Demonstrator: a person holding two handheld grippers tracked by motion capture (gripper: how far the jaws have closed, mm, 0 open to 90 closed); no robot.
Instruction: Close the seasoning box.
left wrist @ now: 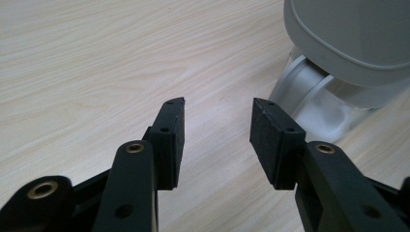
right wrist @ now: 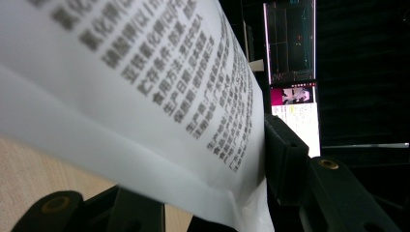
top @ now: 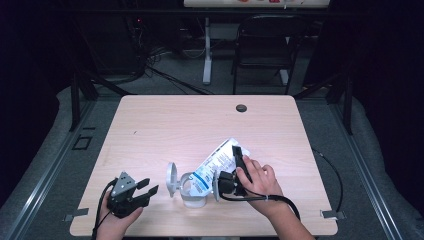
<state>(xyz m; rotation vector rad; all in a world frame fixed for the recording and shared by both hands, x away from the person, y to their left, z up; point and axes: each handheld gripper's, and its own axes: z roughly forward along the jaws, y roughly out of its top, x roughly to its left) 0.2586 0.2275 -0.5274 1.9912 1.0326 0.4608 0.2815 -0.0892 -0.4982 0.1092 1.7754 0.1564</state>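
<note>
The right tool (top: 236, 167) holds a white-and-blue bag (top: 216, 162) by its upper part, the jaws set across it. In the right gripper view the printed bag (right wrist: 145, 96) lies between the jaws, the far pad (right wrist: 285, 159) right against its edge — a grip, as far as I can judge, though the near pad is hidden behind the film.

The bag's long axis runs aslant, from its raised end near the middle of the desk (top: 165, 120) down toward the person's left, where its low end dips into the mouth of a small clear jar (top: 192, 192). The jar stands near the front edge of the desk, its grey lid (top: 171, 179) hinged open and upright on its left side.

The left tool (top: 142, 192) rests just left of the jar, jaws wide and holding nothing; it points at the jar. In the left gripper view the lid (left wrist: 353, 34) and the jar's hinge (left wrist: 314, 101) stand ahead and to one side of the open left tool (left wrist: 217, 140), near but apart.

So the coming move turns on the tilt — the bag's mouth is already over the jar, and lifting its high end further would likely send the contents down. The left hand (top: 117, 220) is the nearer one for steadying the jar.
</note>
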